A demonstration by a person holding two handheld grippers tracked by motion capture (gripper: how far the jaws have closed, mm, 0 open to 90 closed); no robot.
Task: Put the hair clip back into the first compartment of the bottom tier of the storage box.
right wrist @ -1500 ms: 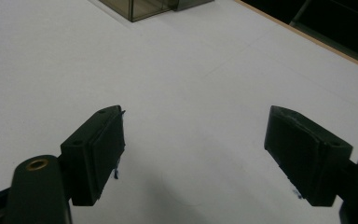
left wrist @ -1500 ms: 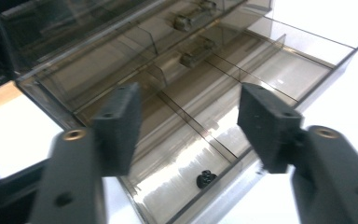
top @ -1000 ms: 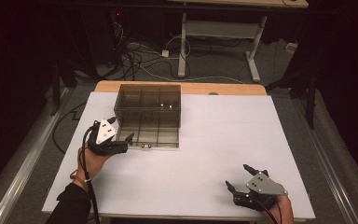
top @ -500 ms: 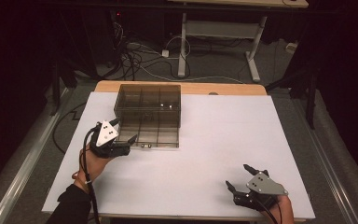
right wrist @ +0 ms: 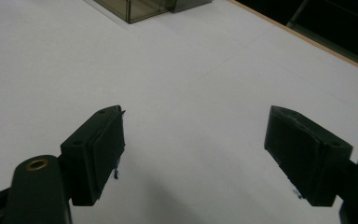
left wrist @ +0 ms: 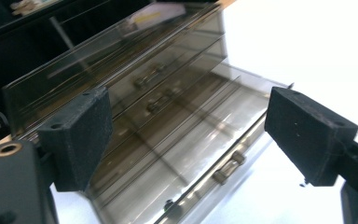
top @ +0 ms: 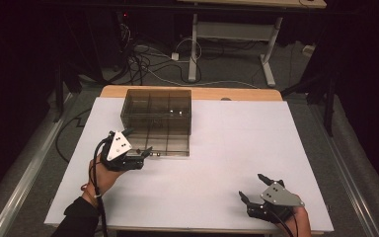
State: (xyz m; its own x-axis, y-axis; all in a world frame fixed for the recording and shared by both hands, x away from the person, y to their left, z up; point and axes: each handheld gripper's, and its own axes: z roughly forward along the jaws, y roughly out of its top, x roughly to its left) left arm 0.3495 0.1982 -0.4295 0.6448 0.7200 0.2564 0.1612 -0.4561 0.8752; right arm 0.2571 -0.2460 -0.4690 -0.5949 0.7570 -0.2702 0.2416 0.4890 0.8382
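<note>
Left gripper [top: 137, 159] sits jaws spread at the front-left corner of the smoky plastic organizer box [top: 158, 121] on the desk's [top: 237, 148] far left; looks light, rigid, slick, so its front latch [left wrist: 227, 167] seems the spot. Right gripper [top: 256, 193] idles near-right, jaws spread, holding nothing

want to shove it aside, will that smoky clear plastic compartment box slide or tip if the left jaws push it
The smoky clear plastic compartment box is low and wide with a flat base, so it will probably slide on the smooth white table rather than tip. Its thin rigid walls suggest it is light and stiff, and its glossy surface could slip in the open left gripper.
</note>
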